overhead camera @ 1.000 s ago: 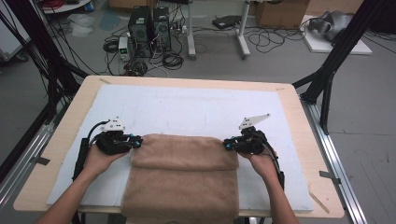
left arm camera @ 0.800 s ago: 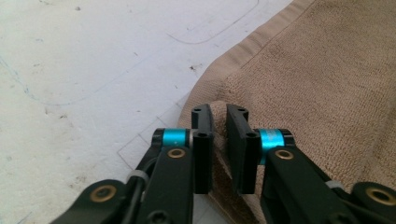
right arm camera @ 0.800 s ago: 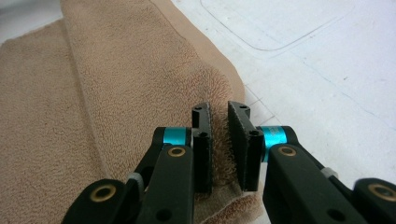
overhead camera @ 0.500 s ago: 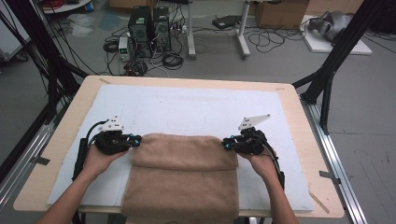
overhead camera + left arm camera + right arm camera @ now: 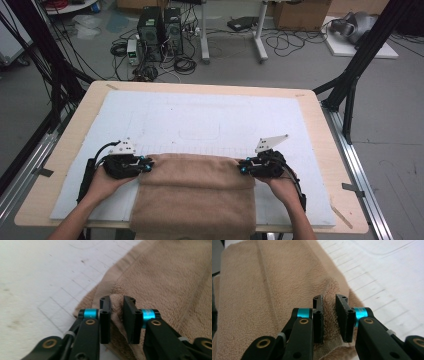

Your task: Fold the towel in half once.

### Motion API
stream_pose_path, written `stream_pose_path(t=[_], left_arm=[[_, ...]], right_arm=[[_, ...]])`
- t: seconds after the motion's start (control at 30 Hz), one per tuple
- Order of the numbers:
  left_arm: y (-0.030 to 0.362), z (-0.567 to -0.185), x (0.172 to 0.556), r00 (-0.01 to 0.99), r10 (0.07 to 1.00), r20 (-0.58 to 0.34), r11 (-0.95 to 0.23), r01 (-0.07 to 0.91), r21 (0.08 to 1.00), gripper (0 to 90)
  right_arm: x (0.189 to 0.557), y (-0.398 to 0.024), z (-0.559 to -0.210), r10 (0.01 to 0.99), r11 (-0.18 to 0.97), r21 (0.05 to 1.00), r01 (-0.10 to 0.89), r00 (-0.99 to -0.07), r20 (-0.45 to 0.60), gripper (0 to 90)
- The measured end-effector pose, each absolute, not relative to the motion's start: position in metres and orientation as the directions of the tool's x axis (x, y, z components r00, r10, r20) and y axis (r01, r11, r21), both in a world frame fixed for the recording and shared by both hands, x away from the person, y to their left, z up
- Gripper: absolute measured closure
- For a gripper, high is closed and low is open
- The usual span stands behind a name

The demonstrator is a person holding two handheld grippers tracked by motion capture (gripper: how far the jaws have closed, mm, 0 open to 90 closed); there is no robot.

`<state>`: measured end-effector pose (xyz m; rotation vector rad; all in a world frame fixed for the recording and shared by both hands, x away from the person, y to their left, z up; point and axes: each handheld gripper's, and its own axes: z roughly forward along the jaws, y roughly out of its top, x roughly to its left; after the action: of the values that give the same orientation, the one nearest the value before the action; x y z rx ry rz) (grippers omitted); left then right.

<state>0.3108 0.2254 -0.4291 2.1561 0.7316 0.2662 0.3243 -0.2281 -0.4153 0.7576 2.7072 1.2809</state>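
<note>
A tan terry towel (image 5: 195, 195) lies folded on the white mat (image 5: 200, 115), and its near part hangs over the table's front edge. My left gripper (image 5: 149, 164) pinches the towel's far left corner. In the left gripper view a raised fold of towel (image 5: 175, 277) stands between the pads of this gripper (image 5: 117, 302), whose jaws have just eased open slightly while still pressing on it. My right gripper (image 5: 241, 167) is shut on the far right corner. The right gripper view has a ridge of towel (image 5: 262, 277) squeezed in that gripper (image 5: 329, 300).
The wooden table (image 5: 320, 130) carries the white mat, which has faint grid lines. Black frame posts (image 5: 350, 80) stand at the right and left. Computers and cables (image 5: 160, 30) sit on the floor beyond the far edge.
</note>
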Motion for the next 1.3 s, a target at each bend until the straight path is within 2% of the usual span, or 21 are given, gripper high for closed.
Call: stream_pose_path(t=[0.3,0.53,0.6,0.63,0.67,0.7,0.9,1.07,1.17,1.3], left_arm=[[0.231,-0.422,0.295,0.839,0.543,-0.037,-0.515,0.368,0.774,84.3],[0.238,-0.413,0.268,0.866,0.499,-0.043,-0.503,0.329,0.799,84.3],[0.238,-0.410,0.258,0.873,0.487,-0.039,-0.502,0.316,0.805,83.0],[0.238,-0.409,0.255,0.866,0.499,-0.039,-0.490,0.319,0.812,78.6],[0.240,-0.405,0.256,0.858,0.511,-0.047,-0.476,0.328,0.816,72.5],[0.241,-0.403,0.259,0.850,0.525,-0.050,-0.458,0.331,0.825,70.3],[0.238,-0.401,0.293,0.794,0.608,-0.025,-0.435,0.359,0.826,62.8],[0.230,-0.422,0.323,0.753,0.658,-0.011,-0.469,0.421,0.777,56.5],[0.228,-0.430,0.333,0.738,0.673,-0.045,-0.453,0.460,0.763,53.3],[0.230,-0.439,0.343,0.708,0.699,-0.097,-0.434,0.528,0.730,43.2]], right_arm=[[0.311,-0.229,-0.402,0.391,0.544,0.764,0.347,-0.910,0.135,80.6],[0.291,-0.228,-0.399,0.321,0.541,0.774,0.328,-0.932,0.171,80.8],[0.284,-0.226,-0.400,0.272,0.553,0.769,0.321,-0.942,0.197,77.8],[0.282,-0.225,-0.400,0.271,0.561,0.765,0.317,-0.943,0.192,71.7],[0.281,-0.225,-0.399,0.295,0.565,0.761,0.320,-0.939,0.176,68.6],[0.283,-0.226,-0.396,0.308,0.551,0.769,0.324,-0.935,0.173,68.6],[0.311,-0.238,-0.387,0.409,0.476,0.798,0.368,-0.896,0.169,62.2],[0.341,-0.236,-0.405,0.495,0.518,0.735,0.437,-0.854,0.159,53.0],[0.350,-0.237,-0.418,0.530,0.531,0.698,0.481,-0.831,0.169,48.5],[0.355,-0.238,-0.431,0.567,0.552,0.647,0.526,-0.806,0.171,41.5]])
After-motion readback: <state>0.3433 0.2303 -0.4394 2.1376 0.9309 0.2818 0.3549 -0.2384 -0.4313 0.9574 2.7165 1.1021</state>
